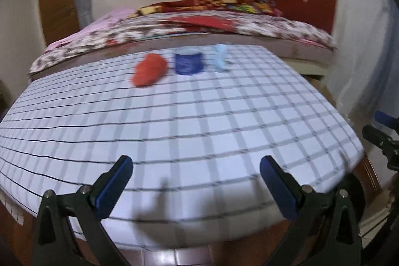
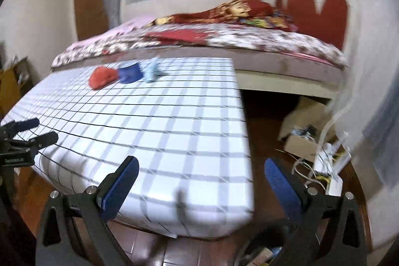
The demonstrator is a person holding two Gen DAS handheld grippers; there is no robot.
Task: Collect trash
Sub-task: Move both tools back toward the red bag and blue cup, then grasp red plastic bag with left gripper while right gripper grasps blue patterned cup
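At the far edge of the checked tabletop (image 1: pixel 199 121), a red crumpled wrapper (image 1: pixel 149 69), a blue cup (image 1: pixel 188 63) and a pale blue scrap (image 1: pixel 221 61) are lined up close together. Both the left hand-held gripper (image 1: pixel 197 182) and the right hand-held gripper (image 2: pixel 201 185) are held wide apart, nothing gripped, at the near edge.

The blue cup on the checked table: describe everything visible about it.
The blue cup is a short, dark blue cylinder standing upright with its pale open rim up, faint light print on its side. It sits at the table's far edge, between a red crumpled item and a pale blue crumpled piece. Blur hides whether they touch. Neither gripper is near it.
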